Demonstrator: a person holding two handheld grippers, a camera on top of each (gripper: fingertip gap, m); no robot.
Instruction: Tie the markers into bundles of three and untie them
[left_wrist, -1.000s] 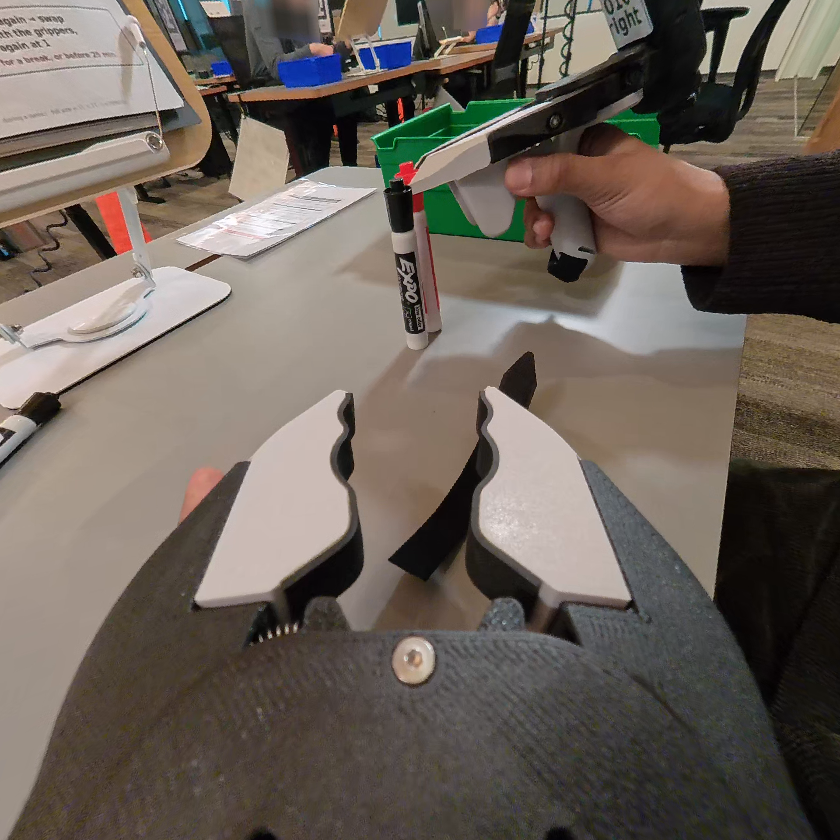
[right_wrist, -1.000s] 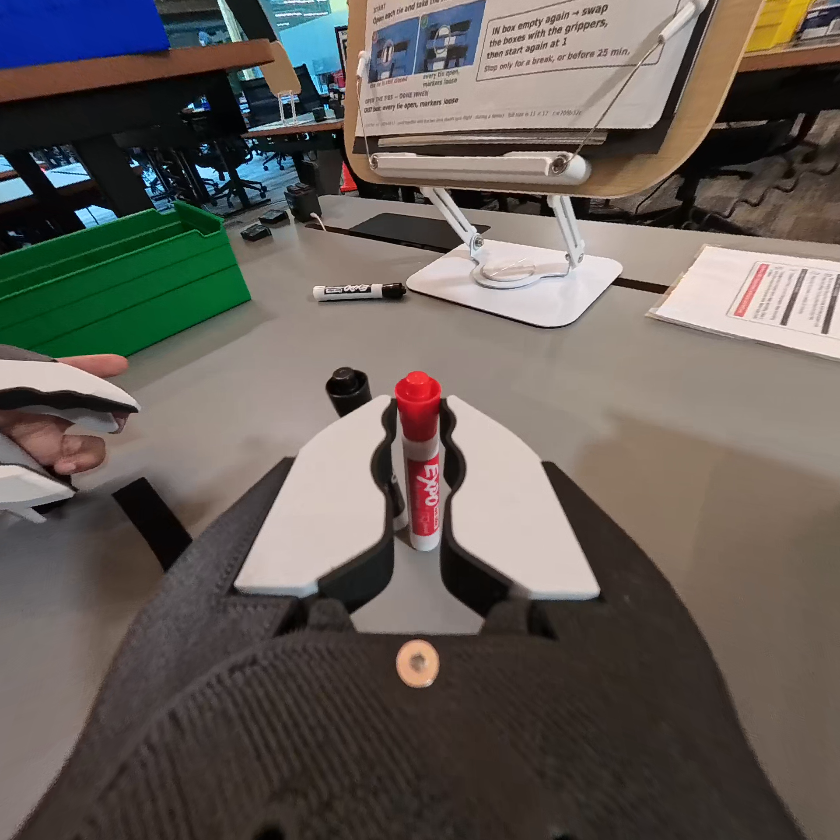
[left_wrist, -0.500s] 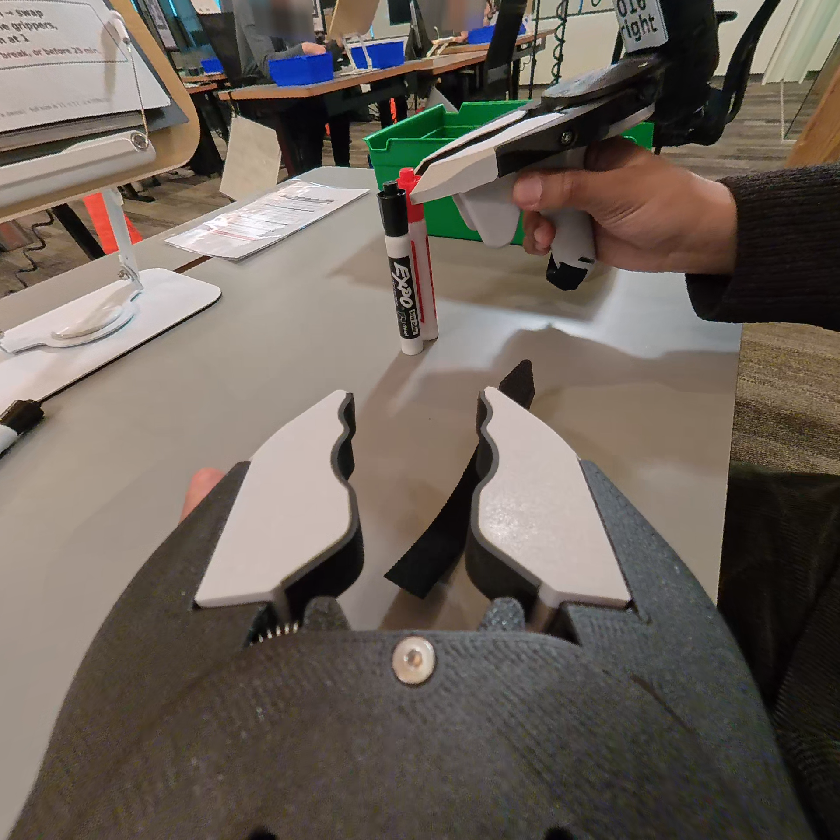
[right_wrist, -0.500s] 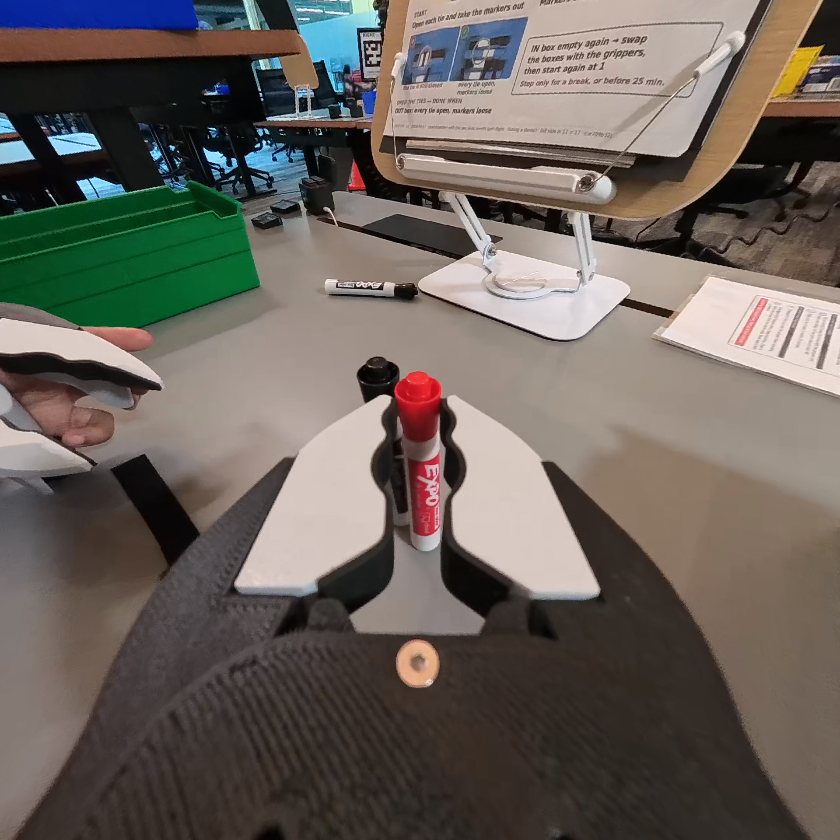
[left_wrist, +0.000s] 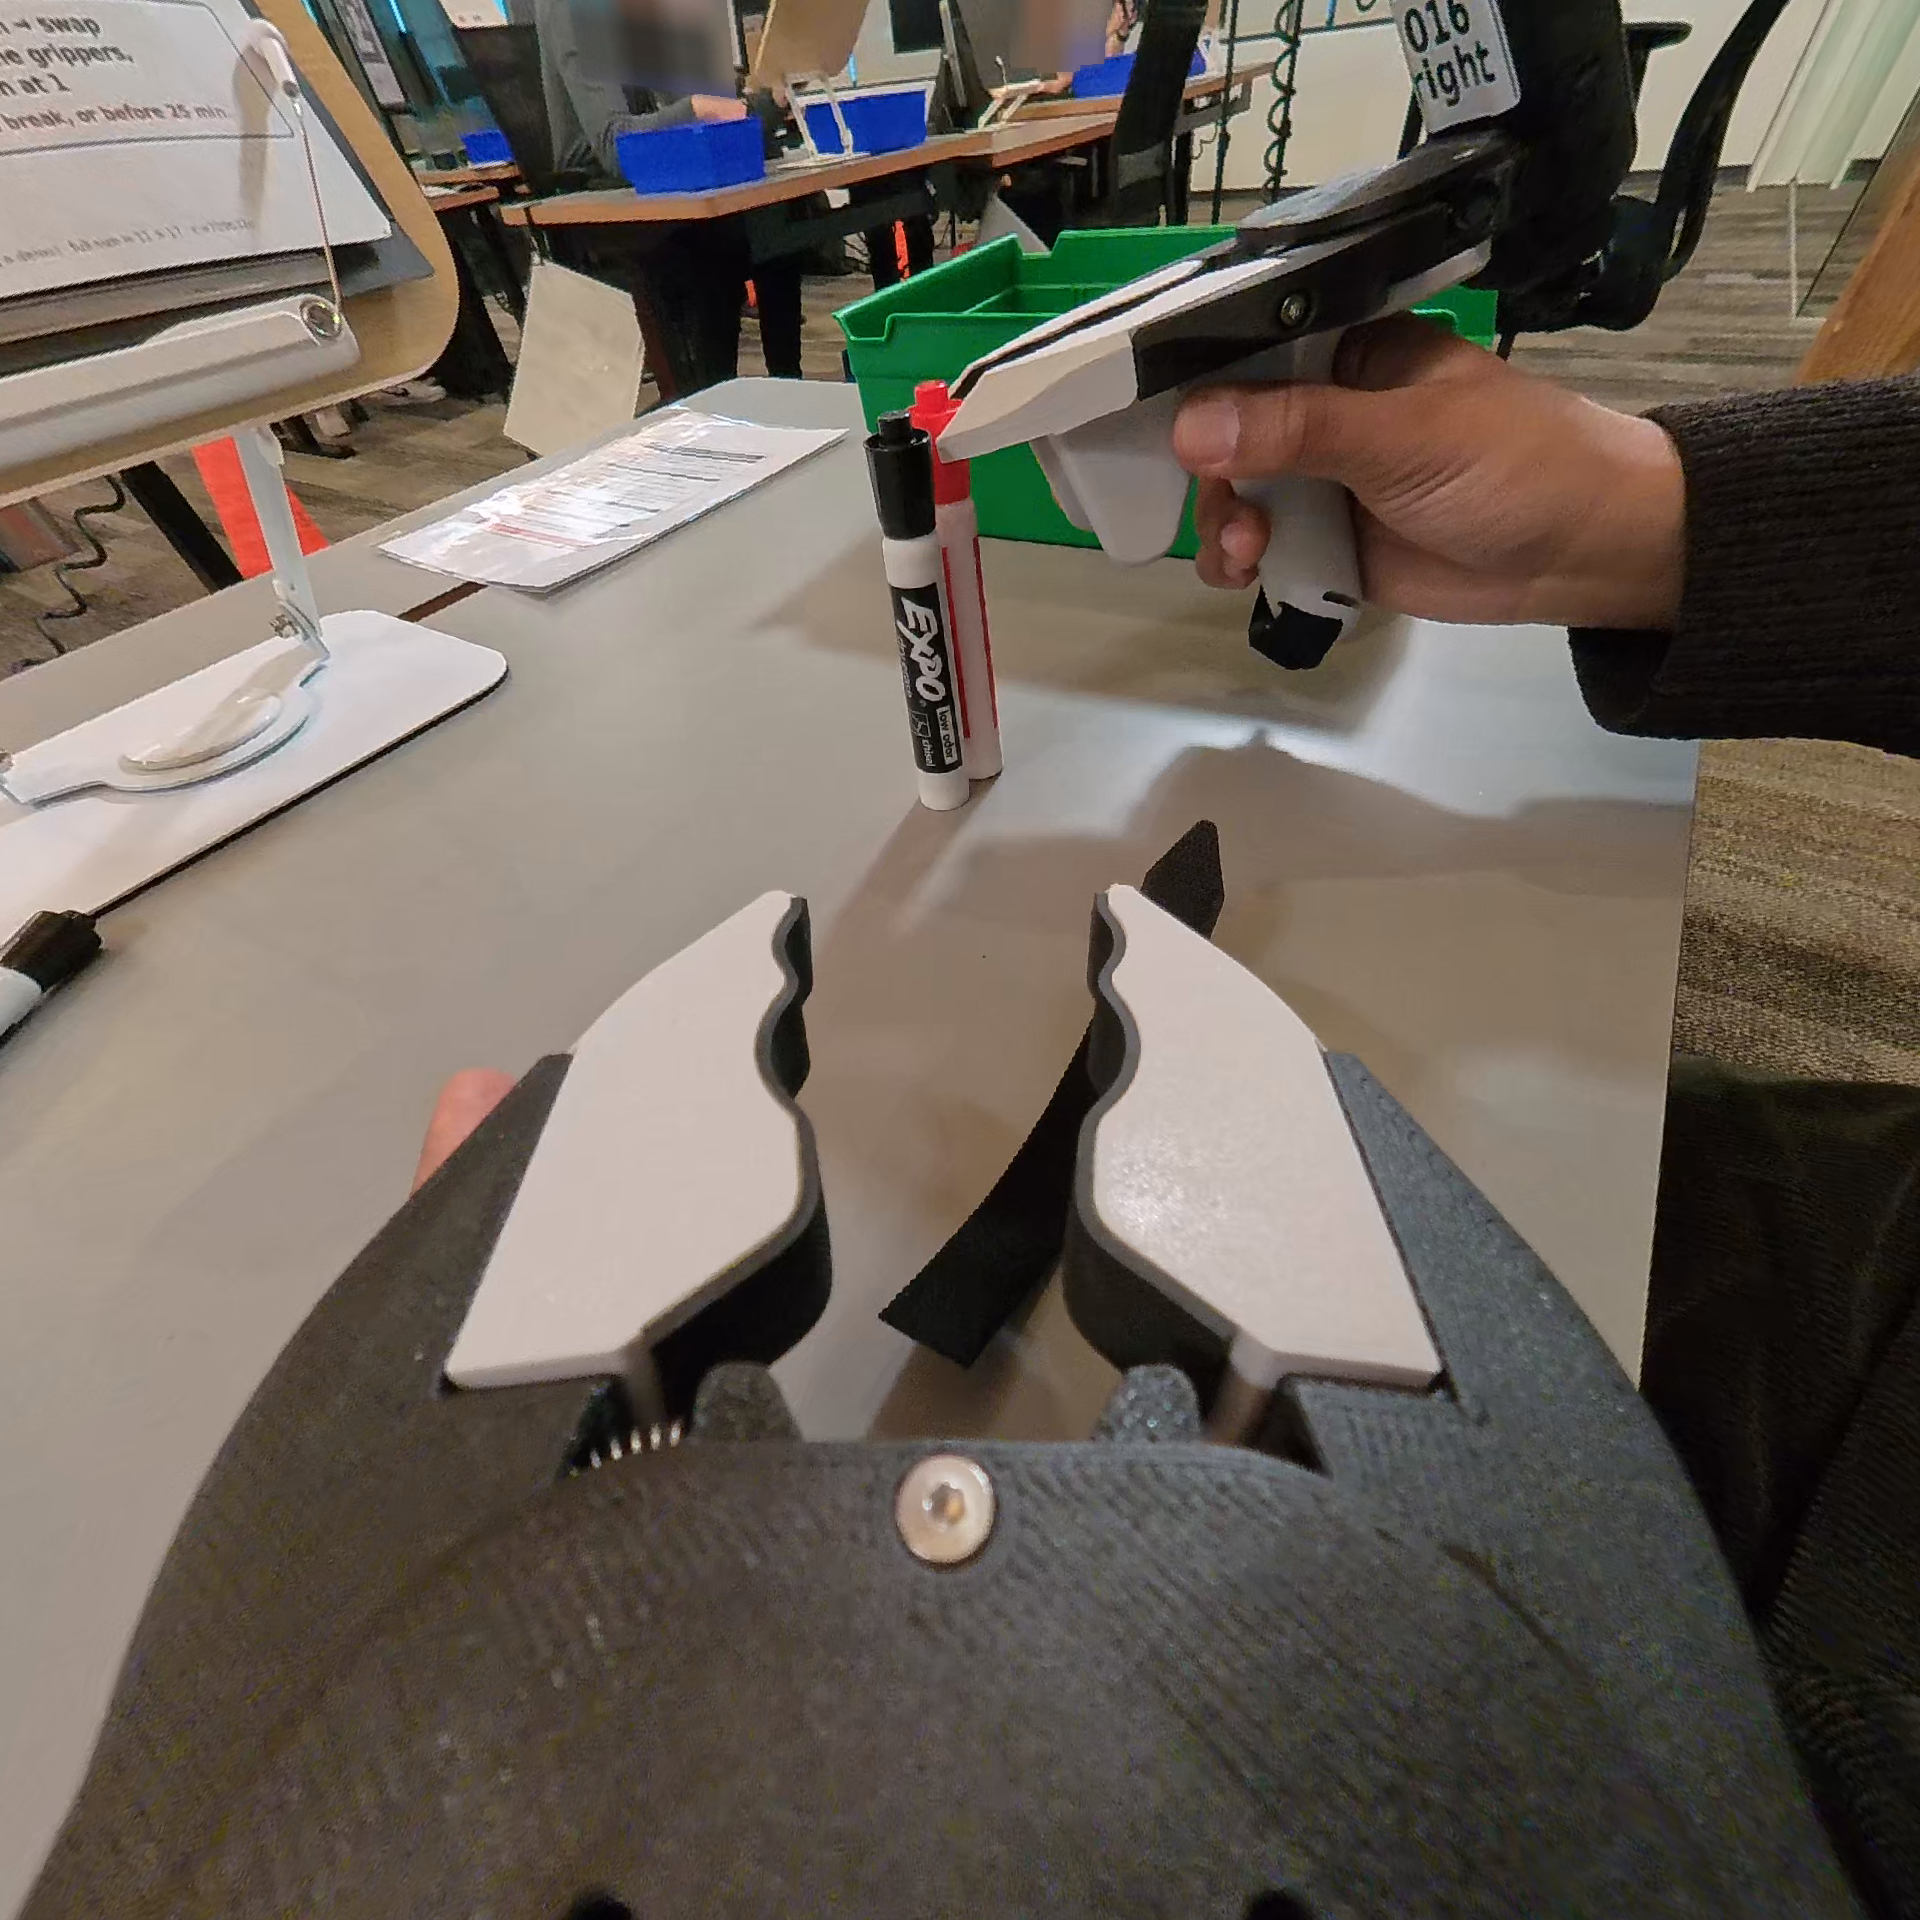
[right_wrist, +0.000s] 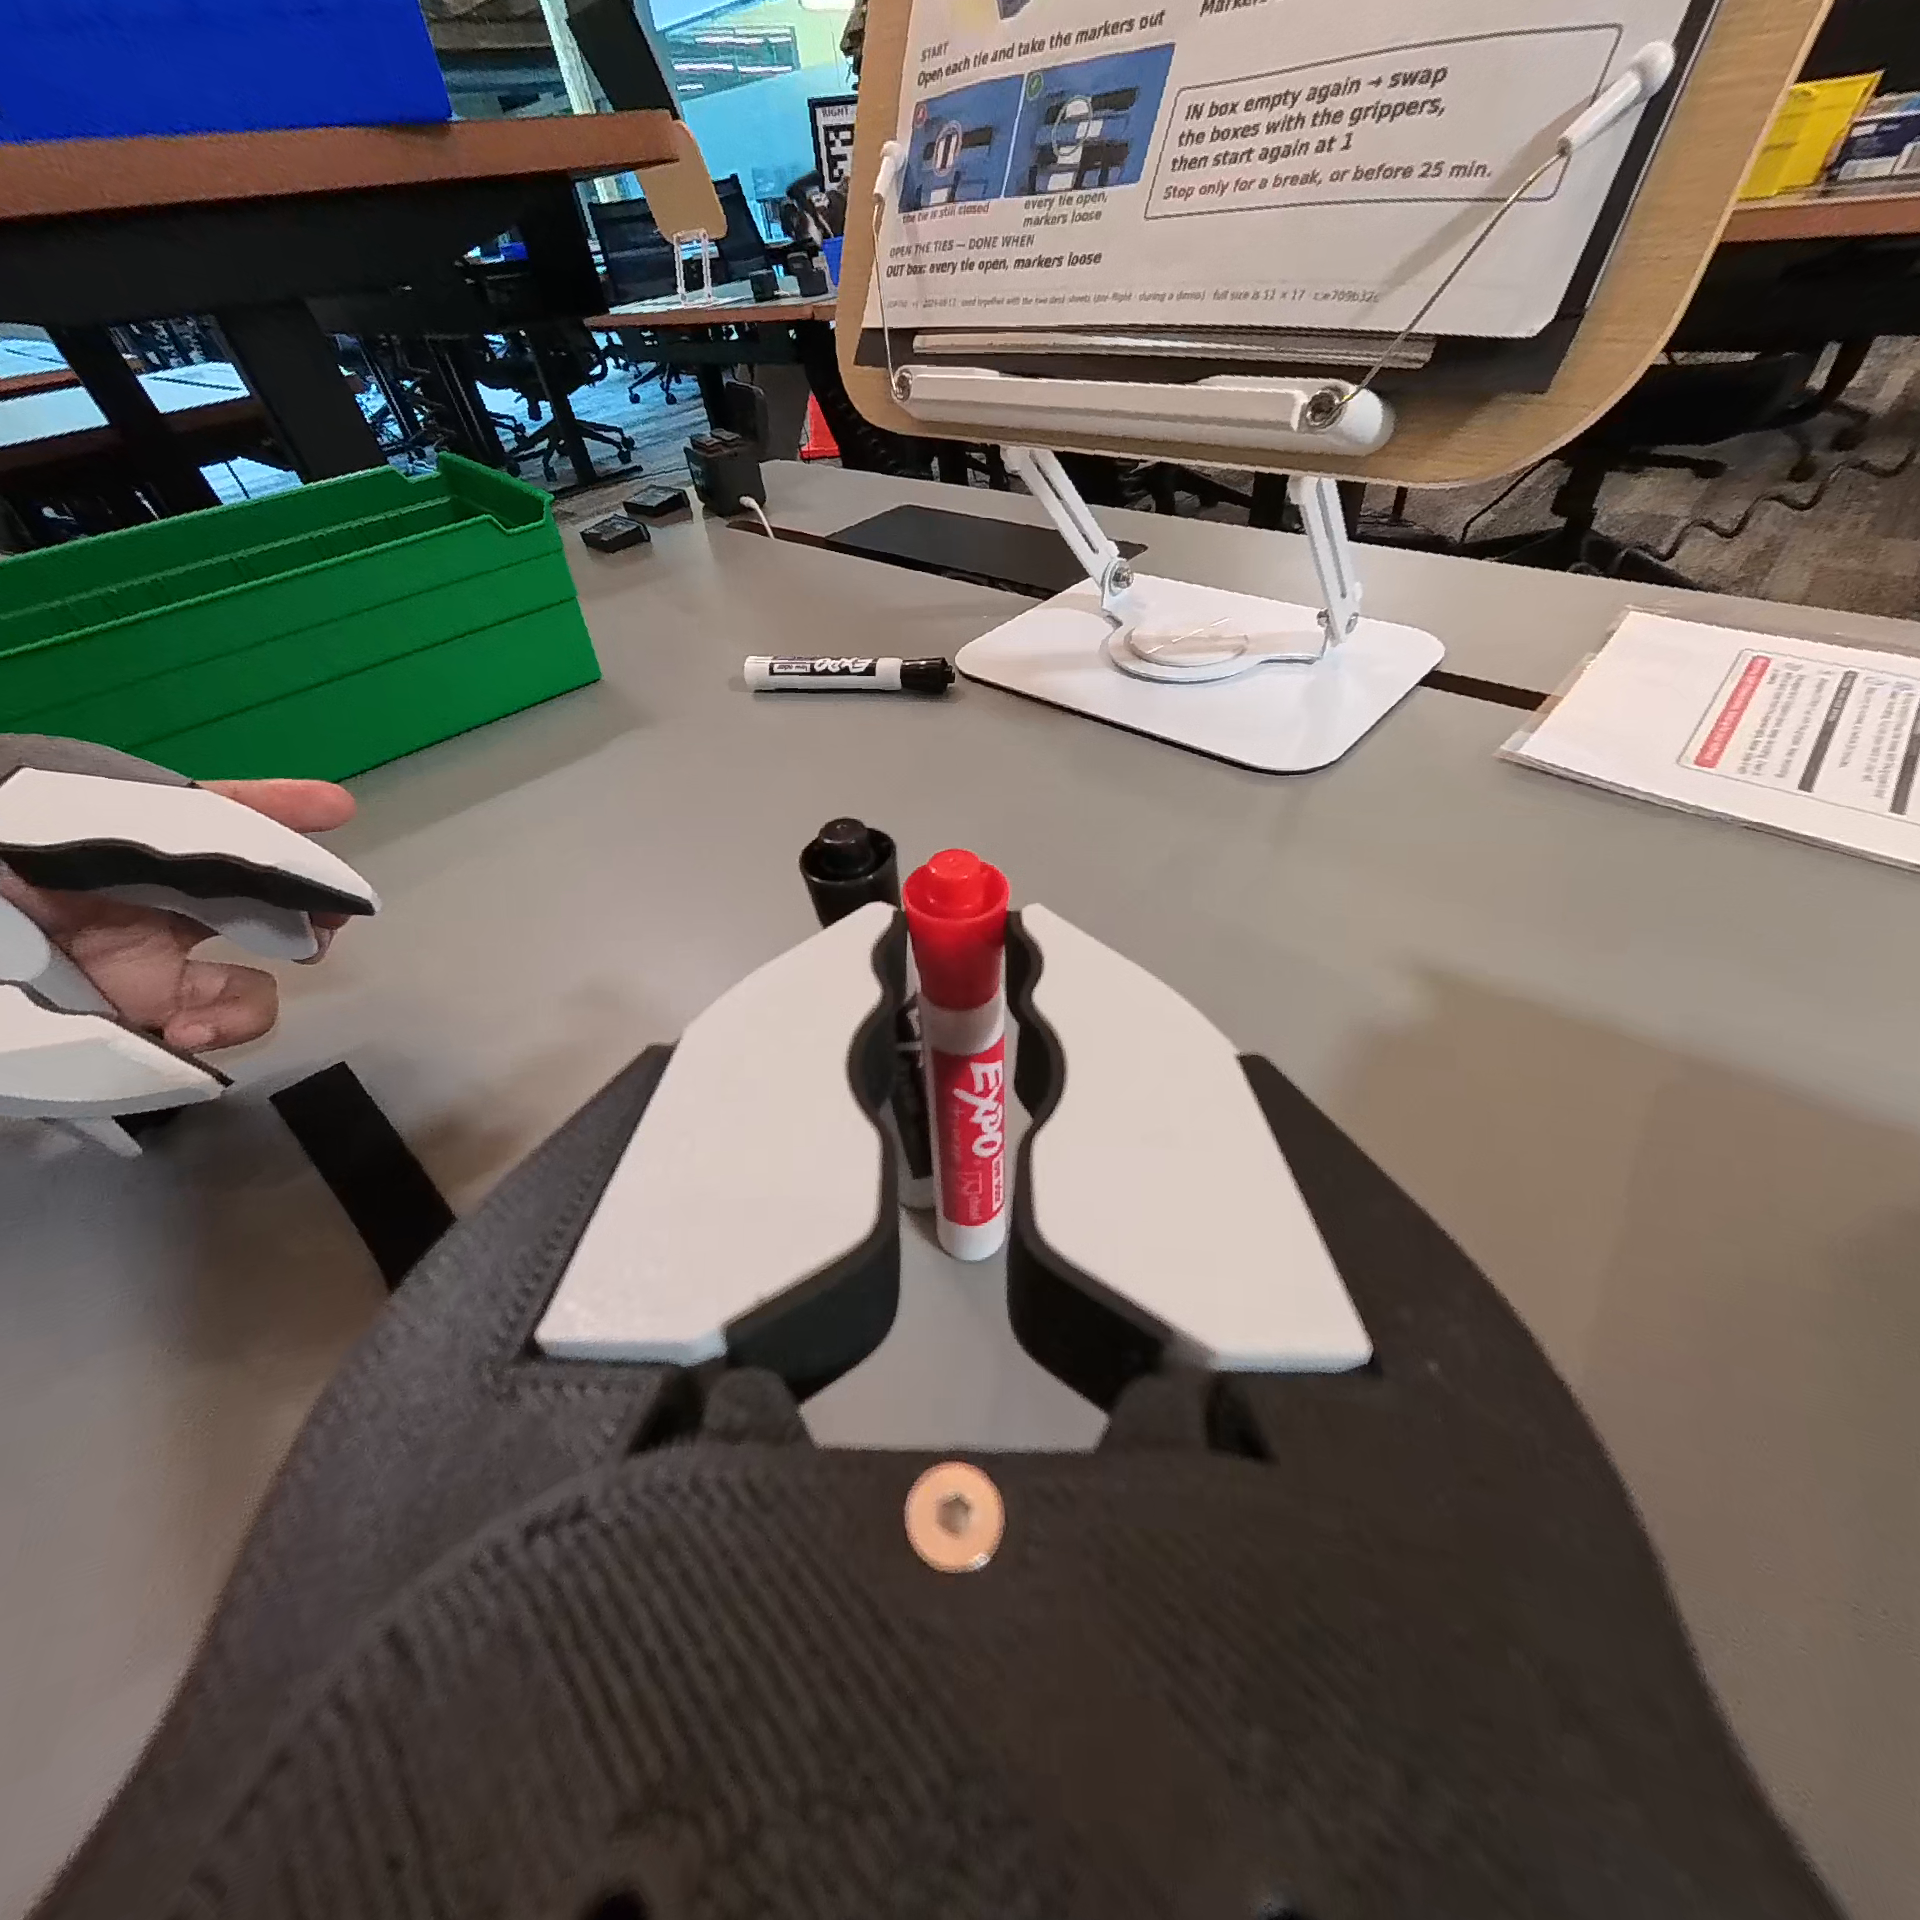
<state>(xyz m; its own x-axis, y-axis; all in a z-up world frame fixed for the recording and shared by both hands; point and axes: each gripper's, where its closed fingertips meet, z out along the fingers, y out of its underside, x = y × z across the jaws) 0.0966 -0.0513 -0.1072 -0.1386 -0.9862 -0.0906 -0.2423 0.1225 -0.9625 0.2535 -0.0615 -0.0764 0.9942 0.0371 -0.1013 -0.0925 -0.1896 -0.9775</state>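
markers: left of stand (right_wrist: 1195, 665), third black marker (right_wrist: 847, 672) lying flat, nearer left gripper (left_wrist: 945, 997), spread over strap (left_wrist: 997, 1247). right of that, red marker (right_wrist: 961, 1039) and black marker (right_wrist: 847, 862), upright, pinched by right gripper (right_wrist: 956, 935).

Opposed close wrist views, shared markers (left_wrist: 940, 603)
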